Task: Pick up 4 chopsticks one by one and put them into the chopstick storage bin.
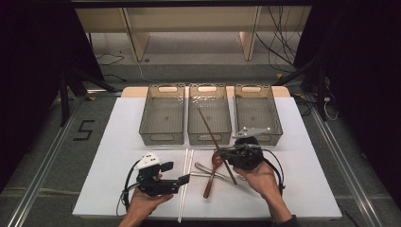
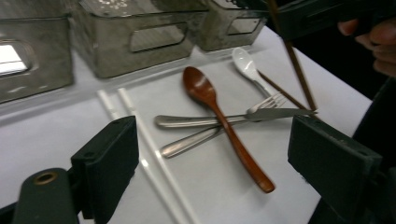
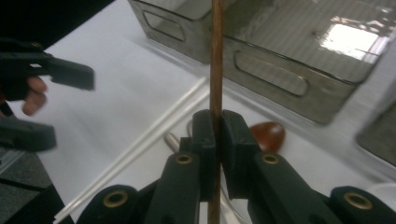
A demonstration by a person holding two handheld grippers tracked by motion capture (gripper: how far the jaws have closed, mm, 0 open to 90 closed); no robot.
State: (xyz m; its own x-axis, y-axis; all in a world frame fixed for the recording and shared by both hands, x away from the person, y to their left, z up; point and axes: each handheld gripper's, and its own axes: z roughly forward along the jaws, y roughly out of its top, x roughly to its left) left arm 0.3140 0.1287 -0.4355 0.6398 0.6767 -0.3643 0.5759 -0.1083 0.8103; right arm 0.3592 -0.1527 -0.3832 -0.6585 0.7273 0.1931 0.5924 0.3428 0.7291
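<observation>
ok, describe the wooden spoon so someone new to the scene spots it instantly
Start at the three clear bins in a row at the far side of the white table. Just in front of the middle bin lies a small pile of cutlery. The wooden spoon is the reddish-brown one lying across the metal knife, unlike the white spoon and steel fork beside it.

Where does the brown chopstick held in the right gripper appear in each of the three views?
High view: the brown chopstick slants at centre, crossing the middle basket.
Left gripper view: top right, a slanted stick.
Right gripper view: upright at centre, clamped by the right gripper.
Shared landmark: the wooden spoon.
</observation>
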